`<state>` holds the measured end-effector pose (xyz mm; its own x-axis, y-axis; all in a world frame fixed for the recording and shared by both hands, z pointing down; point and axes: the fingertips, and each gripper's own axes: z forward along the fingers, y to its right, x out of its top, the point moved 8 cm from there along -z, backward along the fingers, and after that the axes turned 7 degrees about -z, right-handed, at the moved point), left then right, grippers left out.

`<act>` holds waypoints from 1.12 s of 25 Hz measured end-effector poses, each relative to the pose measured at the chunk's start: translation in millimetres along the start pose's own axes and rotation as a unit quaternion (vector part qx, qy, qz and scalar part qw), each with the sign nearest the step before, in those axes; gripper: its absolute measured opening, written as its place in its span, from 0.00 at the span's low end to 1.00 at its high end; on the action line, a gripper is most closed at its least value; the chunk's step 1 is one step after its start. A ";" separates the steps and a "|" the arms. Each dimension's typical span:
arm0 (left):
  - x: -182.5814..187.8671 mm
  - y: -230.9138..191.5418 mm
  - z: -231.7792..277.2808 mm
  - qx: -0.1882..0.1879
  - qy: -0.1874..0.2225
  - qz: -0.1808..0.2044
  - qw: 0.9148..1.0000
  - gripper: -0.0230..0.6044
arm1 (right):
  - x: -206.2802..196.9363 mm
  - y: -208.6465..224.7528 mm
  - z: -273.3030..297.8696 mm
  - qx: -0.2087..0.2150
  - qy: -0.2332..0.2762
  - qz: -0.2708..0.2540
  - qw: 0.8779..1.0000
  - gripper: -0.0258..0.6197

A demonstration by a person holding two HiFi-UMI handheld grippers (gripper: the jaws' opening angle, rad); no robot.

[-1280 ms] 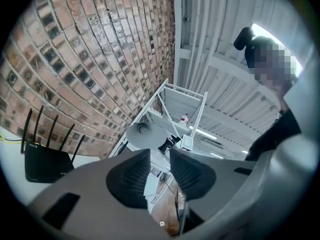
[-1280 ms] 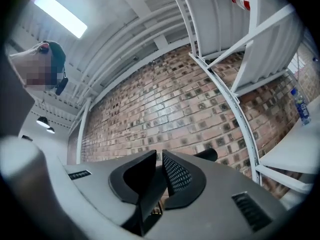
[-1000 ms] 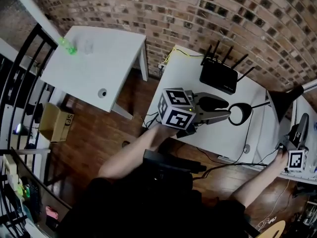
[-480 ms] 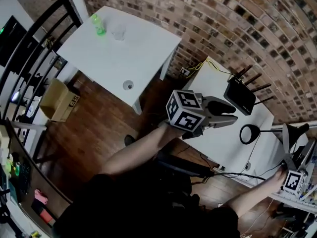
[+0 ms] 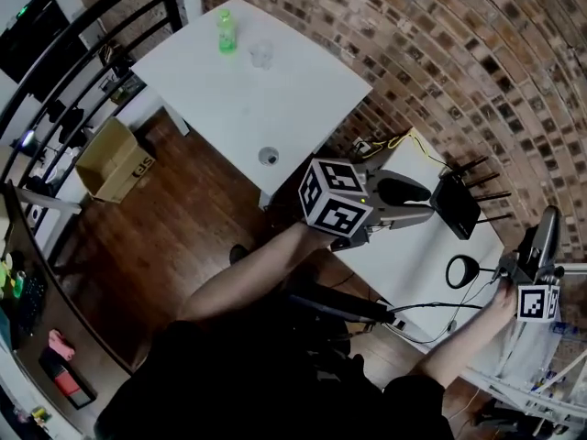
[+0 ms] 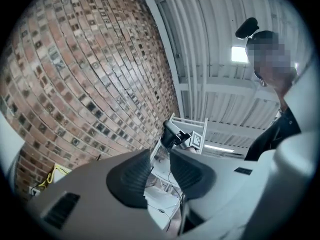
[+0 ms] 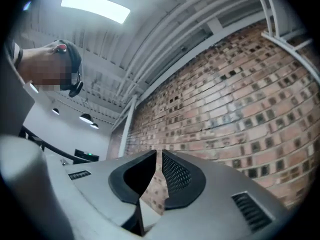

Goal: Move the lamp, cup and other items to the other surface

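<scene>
The left gripper (image 6: 160, 155) is empty. Its two dark ribbed pads stand a little apart, and through the gap only a distant white frame and the other gripper can be seen. The right gripper (image 7: 159, 156) is also empty and points upward. Its pads are almost together, with a thin slit at the tips and brick wall showing through. From the head view, the left gripper hovers over the edge of a white desk (image 5: 413, 255), just to the left of a black router (image 5: 456, 204) with raised antennas. The right gripper is held to the right of the router, past the end of the desk. The lamp (image 5: 449, 271) stands on that desk on the near side of the router. Its ring-shaped foot lies flat, and a thin arm runs from it toward the right gripper. The lamp's head cannot be told apart from that gripper. Loose cables (image 5: 417, 314) hang off the desk edge below the router. The cup (image 5: 261, 55), a clear one, is well away from the router to the upper left, on a square white table (image 5: 293, 99) beside a green bottle (image 5: 225, 30). A small round object (image 5: 268, 157) sits at that table's edge nearest the router. Nothing is held yet, and the likely risks concern the lamp. Its cord may snag on the router or on the hanging cables when it is lifted. A grip on the thin arm could let the heavy foot swing into the antennas.
</scene>
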<state>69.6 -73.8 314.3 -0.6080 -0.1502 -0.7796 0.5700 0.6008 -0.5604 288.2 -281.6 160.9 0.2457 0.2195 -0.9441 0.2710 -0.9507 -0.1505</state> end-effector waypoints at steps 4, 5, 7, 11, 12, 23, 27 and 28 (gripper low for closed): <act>13.7 0.8 -45.3 0.019 0.019 0.005 1.000 0.28 | -33.0 -51.7 62.0 0.074 -0.005 0.075 0.994 0.14; 16.1 0.5 -54.8 0.022 0.025 0.005 0.999 0.28 | -40.2 -64.0 73.3 0.088 -0.008 0.087 0.992 0.14; 20.1 -0.1 -71.4 0.028 0.035 0.006 0.999 0.28 | -52.5 -88.9 93.7 0.116 -0.017 0.104 0.988 0.14; 28.9 -1.8 -99.2 0.040 0.051 0.007 0.998 0.28 | -70.8 -142.2 131.5 0.180 -0.032 0.132 0.974 0.14; 31.8 -2.5 -105.6 0.043 0.056 0.007 0.997 0.28 | -75.5 -155.8 140.7 0.197 -0.037 0.140 0.970 0.14; 50.0 -8.4 -169.4 0.084 0.088 0.018 0.992 0.28 | -118.1 -274.0 200.2 0.315 -0.086 0.180 0.928 0.14; 58.1 -9.2 -196.2 0.101 0.100 0.021 0.990 0.28 | -121.1 -300.2 223.0 0.336 -0.086 0.186 0.919 0.14; 60.1 -9.0 -202.5 0.104 0.102 0.021 0.989 0.28 | -121.6 -306.6 227.5 0.341 -0.087 0.187 0.917 0.14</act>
<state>-84.0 70.7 329.1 -0.6681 0.0452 -0.7427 0.6856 0.4253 -0.5909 -36.5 -66.6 255.1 0.0345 -0.1325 -0.9906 -0.4609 -0.8816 0.1019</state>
